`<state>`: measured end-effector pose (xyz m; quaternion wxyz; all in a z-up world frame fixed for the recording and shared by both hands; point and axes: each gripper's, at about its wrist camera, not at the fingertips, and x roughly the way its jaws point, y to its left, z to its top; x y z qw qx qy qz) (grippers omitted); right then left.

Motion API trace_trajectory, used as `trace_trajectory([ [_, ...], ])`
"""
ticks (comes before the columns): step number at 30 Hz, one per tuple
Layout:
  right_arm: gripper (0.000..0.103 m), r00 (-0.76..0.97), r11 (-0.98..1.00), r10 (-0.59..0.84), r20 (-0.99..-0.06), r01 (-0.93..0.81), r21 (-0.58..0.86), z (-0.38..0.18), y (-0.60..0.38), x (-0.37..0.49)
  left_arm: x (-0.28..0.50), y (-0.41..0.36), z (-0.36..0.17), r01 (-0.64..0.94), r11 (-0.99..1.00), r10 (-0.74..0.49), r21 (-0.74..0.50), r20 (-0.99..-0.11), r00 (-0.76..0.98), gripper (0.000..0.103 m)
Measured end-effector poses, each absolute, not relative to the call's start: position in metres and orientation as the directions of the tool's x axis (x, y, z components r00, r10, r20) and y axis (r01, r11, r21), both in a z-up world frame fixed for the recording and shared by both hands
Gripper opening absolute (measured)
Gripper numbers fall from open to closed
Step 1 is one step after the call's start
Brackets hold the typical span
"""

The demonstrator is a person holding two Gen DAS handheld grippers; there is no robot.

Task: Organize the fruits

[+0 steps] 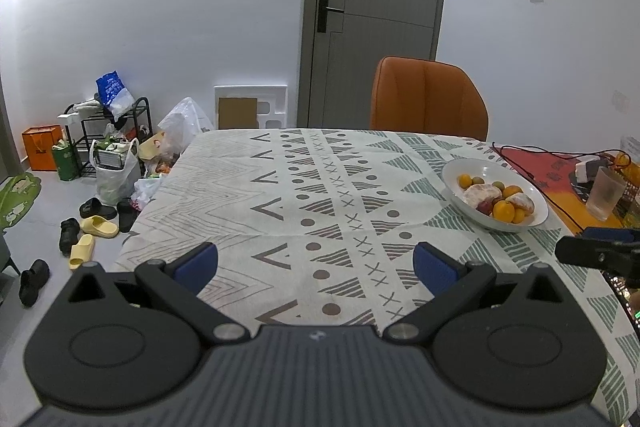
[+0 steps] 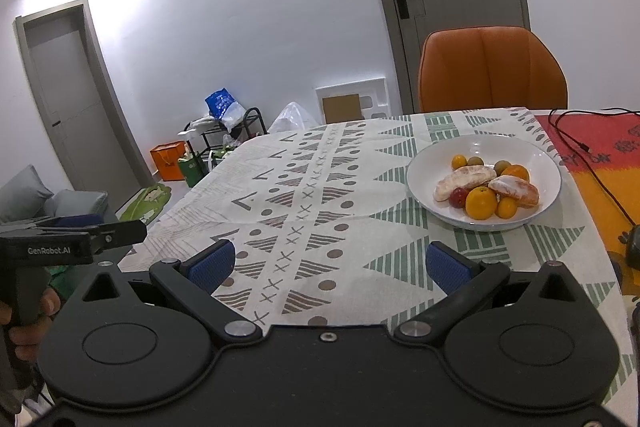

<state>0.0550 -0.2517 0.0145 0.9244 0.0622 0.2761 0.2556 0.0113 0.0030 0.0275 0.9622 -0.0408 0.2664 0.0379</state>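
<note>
The left gripper (image 1: 316, 267) hangs over the patterned tablecloth (image 1: 304, 195), its blue pads spread wide with nothing between them. The right gripper (image 2: 330, 265) is likewise spread and empty. The fruits all lie in the white bowl (image 2: 440, 155) near the table's right side: a big orange (image 2: 481, 203), peeled citrus pieces (image 2: 464, 181), a red fruit (image 2: 459, 197) and small greenish ones. The bowl sits ahead and right of both grippers, well apart from the left, nearer the right.
</note>
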Motion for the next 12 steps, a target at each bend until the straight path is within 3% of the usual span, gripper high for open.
trace_trajectory([
  [12, 0.103, 0.715, 0.861, 0.507, -0.481, -0.444, 0.248, 0.0141, -0.2489, 0.054, 0.0083, 0.0012, 0.0267, -0.084, 0.995, 0.043, -0.056, -0.513, 0.857, 0.103],
])
